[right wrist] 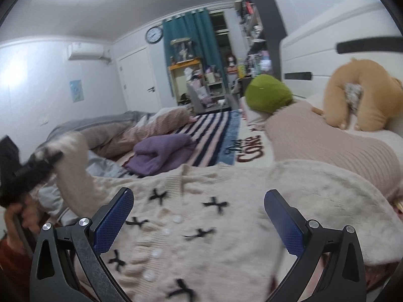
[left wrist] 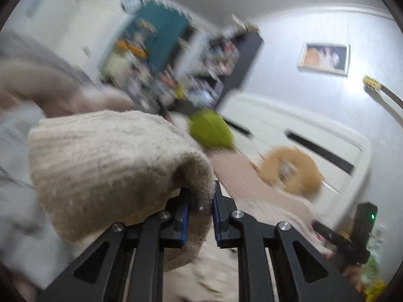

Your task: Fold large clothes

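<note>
A cream knitted cardigan point(right wrist: 214, 216) with black bows and white buttons lies spread on the bed. My left gripper point(left wrist: 201, 209) is shut on its sleeve cuff point(left wrist: 105, 161) and holds it lifted; the same gripper shows blurred at the left of the right wrist view point(right wrist: 27, 173) with the sleeve point(right wrist: 73, 161) raised. My right gripper point(right wrist: 199, 216) is open and empty, just above the cardigan's front.
On the bed are a pink knit blanket point(right wrist: 327, 146), a green cushion point(right wrist: 267, 95), a tan plush ring pillow point(right wrist: 362, 100), a purple garment point(right wrist: 161, 153) and a heaped duvet point(right wrist: 121, 130). A white headboard point(left wrist: 314, 136) stands behind. Shelves point(right wrist: 259, 30) are beyond.
</note>
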